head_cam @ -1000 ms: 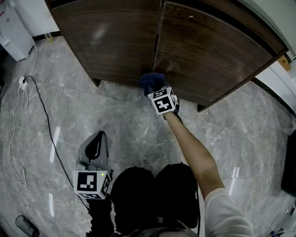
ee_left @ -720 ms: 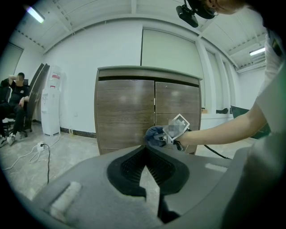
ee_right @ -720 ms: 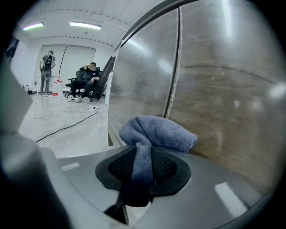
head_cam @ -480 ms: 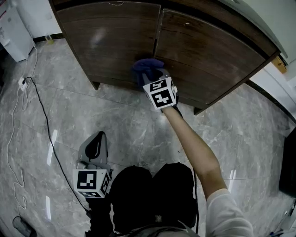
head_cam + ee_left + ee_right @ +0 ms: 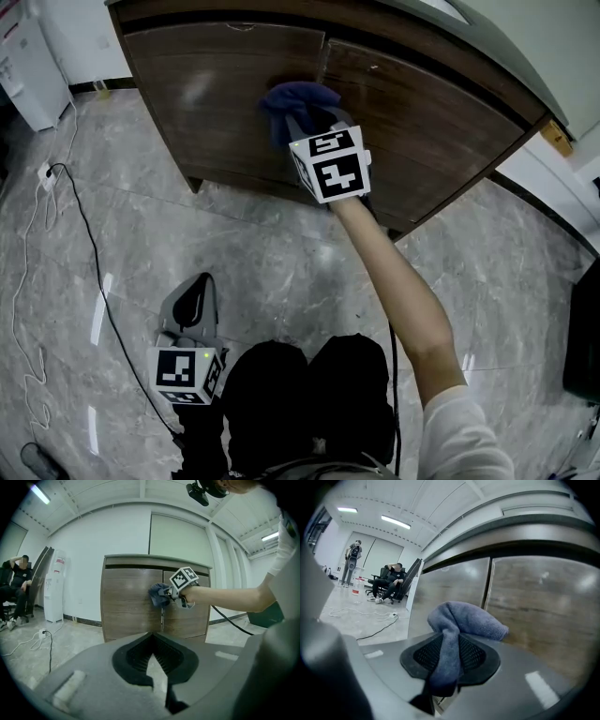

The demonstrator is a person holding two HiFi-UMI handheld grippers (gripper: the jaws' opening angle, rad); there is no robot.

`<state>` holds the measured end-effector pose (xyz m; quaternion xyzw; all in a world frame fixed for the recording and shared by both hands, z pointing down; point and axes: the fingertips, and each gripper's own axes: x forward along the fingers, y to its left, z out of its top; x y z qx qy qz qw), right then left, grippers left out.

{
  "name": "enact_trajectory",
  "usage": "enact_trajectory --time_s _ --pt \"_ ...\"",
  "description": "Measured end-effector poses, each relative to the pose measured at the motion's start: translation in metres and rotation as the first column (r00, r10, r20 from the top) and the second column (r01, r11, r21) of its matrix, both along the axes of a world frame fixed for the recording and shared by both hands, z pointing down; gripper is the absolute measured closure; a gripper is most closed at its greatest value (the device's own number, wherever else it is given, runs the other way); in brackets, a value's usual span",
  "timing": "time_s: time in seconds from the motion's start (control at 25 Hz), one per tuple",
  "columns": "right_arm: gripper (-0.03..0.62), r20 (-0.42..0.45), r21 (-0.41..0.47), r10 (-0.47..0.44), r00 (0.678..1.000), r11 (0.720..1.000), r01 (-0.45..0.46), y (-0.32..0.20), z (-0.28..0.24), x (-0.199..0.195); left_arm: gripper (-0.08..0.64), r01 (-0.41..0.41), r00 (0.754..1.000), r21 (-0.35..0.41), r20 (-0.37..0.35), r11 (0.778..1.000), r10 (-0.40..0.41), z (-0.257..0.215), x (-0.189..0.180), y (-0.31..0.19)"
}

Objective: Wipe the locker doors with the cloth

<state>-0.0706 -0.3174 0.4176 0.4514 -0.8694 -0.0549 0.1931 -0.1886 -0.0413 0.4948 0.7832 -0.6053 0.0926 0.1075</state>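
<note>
At two locker doors [image 5: 216, 103], right gripper [image 5: 314, 127] holds one cloth [image 5: 295, 98] (blue).

The cloth [image 5: 298, 98] in the right tongs [image 5: 314, 117] lies against the locker doors [image 5: 211, 103] at their middle seam.

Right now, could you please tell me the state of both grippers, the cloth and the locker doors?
right gripper: shut on the cloth
cloth: bunched, against the doors at their seam
left gripper: shut, empty
left door: closed
right door: closed
</note>
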Motion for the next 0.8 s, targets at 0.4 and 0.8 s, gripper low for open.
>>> enact_trajectory --time_s 0.4,0.8 --pt "0.486 0.056 0.077 -0.002 0.998 0.997 -0.002 -0.005 -0.075 -0.015 0.560 0.006 1.000 0.015 -0.001 1.000 -0.006 -0.007 -0.005 0.004" --pt "0.486 0.107 0.124 -0.016 0.994 0.992 0.002 -0.010 -0.116 -0.023 0.560 0.013 1.000 0.018 0.003 1.000 -0.013 -0.009 -0.009 0.003"
